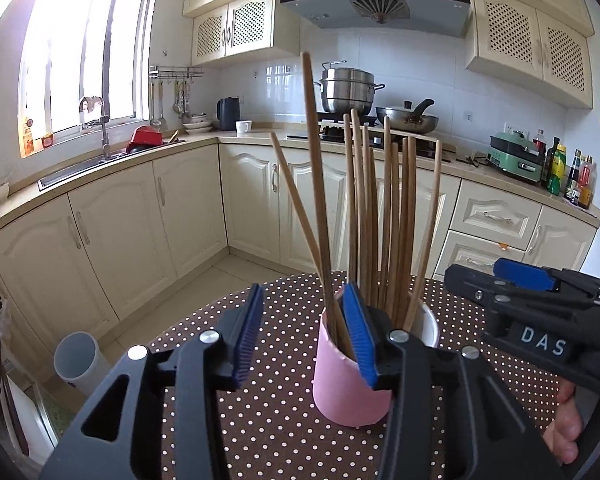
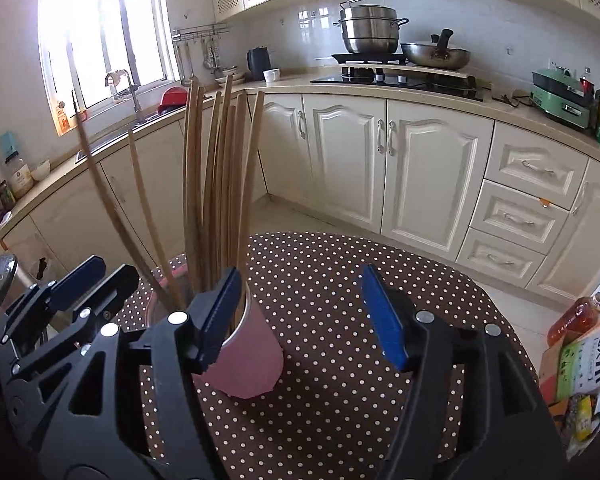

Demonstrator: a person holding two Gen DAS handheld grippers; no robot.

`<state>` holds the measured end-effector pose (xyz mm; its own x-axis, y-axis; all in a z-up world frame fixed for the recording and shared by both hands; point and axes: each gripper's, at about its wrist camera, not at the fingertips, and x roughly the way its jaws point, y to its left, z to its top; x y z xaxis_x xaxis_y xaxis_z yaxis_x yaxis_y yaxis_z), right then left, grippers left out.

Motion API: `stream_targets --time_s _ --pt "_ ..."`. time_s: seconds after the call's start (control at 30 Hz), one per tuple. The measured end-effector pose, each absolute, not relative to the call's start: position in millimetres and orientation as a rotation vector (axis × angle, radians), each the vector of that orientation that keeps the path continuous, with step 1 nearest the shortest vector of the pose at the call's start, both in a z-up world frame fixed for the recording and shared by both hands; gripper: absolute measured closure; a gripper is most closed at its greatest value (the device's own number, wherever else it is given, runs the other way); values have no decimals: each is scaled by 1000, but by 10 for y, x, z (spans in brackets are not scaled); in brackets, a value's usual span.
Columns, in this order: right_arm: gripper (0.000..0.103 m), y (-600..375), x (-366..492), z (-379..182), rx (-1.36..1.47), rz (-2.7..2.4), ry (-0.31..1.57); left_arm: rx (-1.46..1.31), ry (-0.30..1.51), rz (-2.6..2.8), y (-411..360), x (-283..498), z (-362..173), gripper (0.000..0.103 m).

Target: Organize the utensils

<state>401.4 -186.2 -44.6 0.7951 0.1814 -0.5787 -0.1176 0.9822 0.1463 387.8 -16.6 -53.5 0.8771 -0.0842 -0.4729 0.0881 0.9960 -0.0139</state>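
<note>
A pink cup (image 1: 350, 388) stands on the brown polka-dot table (image 1: 260, 424) and holds several long wooden chopsticks (image 1: 384, 208), which fan out upright. My left gripper (image 1: 304, 336) is open just in front of the cup. Its right pad overlaps the cup's rim and two leaning chopsticks stand just left of that pad, unpressed. A white cup (image 1: 428, 320) peeks out behind the pink one. In the right wrist view the pink cup (image 2: 248, 352) and chopsticks (image 2: 216, 184) sit at the left. My right gripper (image 2: 302, 316) is open over bare table (image 2: 340, 272), with its left pad by the cup's rim.
The right gripper's body (image 1: 540, 308) hangs to the right of the cup, the left gripper's body (image 2: 60, 304) to its left. A white bin (image 1: 76, 360) stands on the floor to the left. A rice bag (image 2: 580, 356) and an orange bottle (image 2: 576, 316) lie off the table's right edge.
</note>
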Motion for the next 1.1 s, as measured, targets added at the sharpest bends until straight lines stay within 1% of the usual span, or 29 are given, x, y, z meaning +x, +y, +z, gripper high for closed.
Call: stream_targets --time_s 0.1,0.2,0.37,0.53,0.83,0.9,1.1 --pt "37 -1861 3939 -431 93 155 628 8 490 -84 -165 3822 -526 56" --pt "36 -1856 3841 -405 89 151 621 15 486 -76 -150 3746 -492 54" --pt "35 -1887 3641 -320 87 144 607 5 467 -65 -121 3541 -397 48" --pt "35 -1978 3265 -271 124 141 579 14 433 -28 -117 3209 -291 42" --pt "31 -2053 2543 -162 115 143 508 14 414 -29 -163 2536 -192 39" --pt "29 -2048 2350 -145 106 142 489 13 403 -43 -175 2327 -168 39" --pt "26 -2072 1885 -91 100 171 458 22 384 -56 -230 1757 -123 38"
